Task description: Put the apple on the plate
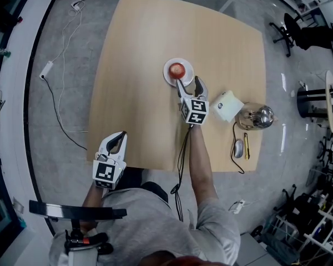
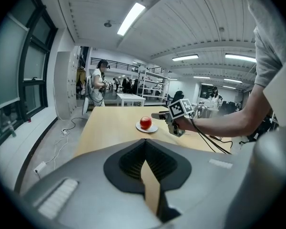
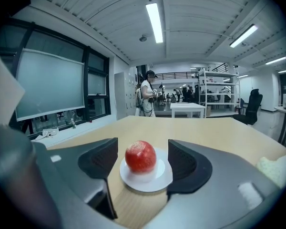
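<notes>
Our right gripper (image 1: 189,83) stands with its jaws wide apart and holds nothing. The round red apple (image 3: 140,156) sits just ahead of it on the small round white plate (image 3: 156,183). In the right gripper view the apple shows in the gap between the two dark pads, clear of both, with tabletop visible on either side of the plate. The light wooden tabletop (image 1: 139,49) runs bare beyond the plate to its far edge, and off to the right gripper's left it is also bare, so there is plenty of room on those sides. To the right gripper's right things are tighter: a white crumpled bundle (image 1: 227,105) lies near it, and a rounded glass-and-metal vessel (image 1: 256,116) stands just past that, close to the tabletop's right edge. Behind those, near the front edge, lie a grey computer mouse (image 1: 238,147) and a slim yellow tool (image 1: 246,146). Our left gripper (image 1: 120,136) is well apart from all this at the near left corner. Its tips are over the tabletop and its body is out past the front edge. Its jaws are closed together at the tips with nothing between them. From it, the apple and plate lie well ahead across open wood.
</notes>
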Action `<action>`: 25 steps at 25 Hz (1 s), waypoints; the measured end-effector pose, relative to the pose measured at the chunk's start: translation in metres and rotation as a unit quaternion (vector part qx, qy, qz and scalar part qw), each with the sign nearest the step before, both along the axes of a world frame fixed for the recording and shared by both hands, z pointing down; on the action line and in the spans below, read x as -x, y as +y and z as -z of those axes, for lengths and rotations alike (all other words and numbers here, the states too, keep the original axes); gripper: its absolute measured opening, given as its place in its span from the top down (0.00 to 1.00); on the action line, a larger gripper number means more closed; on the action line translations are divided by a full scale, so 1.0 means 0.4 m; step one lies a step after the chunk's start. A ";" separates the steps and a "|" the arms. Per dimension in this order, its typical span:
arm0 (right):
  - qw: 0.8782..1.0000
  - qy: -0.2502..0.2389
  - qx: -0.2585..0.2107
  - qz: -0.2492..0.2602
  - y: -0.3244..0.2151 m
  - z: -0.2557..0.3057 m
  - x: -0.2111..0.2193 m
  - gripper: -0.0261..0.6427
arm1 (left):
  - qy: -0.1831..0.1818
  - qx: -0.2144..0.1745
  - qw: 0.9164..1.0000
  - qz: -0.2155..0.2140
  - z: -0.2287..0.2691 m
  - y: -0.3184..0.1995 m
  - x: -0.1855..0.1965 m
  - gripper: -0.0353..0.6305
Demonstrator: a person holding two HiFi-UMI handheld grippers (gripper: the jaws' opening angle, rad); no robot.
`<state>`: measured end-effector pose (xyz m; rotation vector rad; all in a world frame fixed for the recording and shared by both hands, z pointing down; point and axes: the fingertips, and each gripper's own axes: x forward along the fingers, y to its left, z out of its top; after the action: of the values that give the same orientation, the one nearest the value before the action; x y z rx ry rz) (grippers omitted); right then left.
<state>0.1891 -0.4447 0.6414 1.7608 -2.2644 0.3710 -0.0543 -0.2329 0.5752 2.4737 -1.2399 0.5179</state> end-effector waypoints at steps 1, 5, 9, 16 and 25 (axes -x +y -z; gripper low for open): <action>1.000 0.000 -0.004 0.000 0.011 0.018 0.001 0.46 | 0.000 -0.003 1.000 0.000 0.012 0.010 0.001 0.92; 1.000 -0.003 -0.018 -0.003 0.040 0.062 0.003 0.47 | 0.002 -0.017 1.000 0.003 0.034 0.036 0.008 0.92; 1.000 -0.003 -0.029 -0.002 0.082 0.104 0.009 0.50 | 0.003 -0.021 1.000 -0.002 0.046 0.076 0.014 0.92; 0.999 -0.011 -0.046 -0.002 0.162 0.173 0.010 0.55 | 0.007 -0.038 0.999 0.001 0.086 0.120 0.019 0.92; 0.997 -0.013 -0.080 -0.010 0.309 0.266 0.005 0.61 | 0.008 -0.052 0.999 -0.002 0.123 0.195 0.013 0.92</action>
<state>0.1873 -0.3209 0.5349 1.8663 -2.3542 0.2238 -0.0595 -0.1549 0.5260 2.5602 -1.2864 0.4432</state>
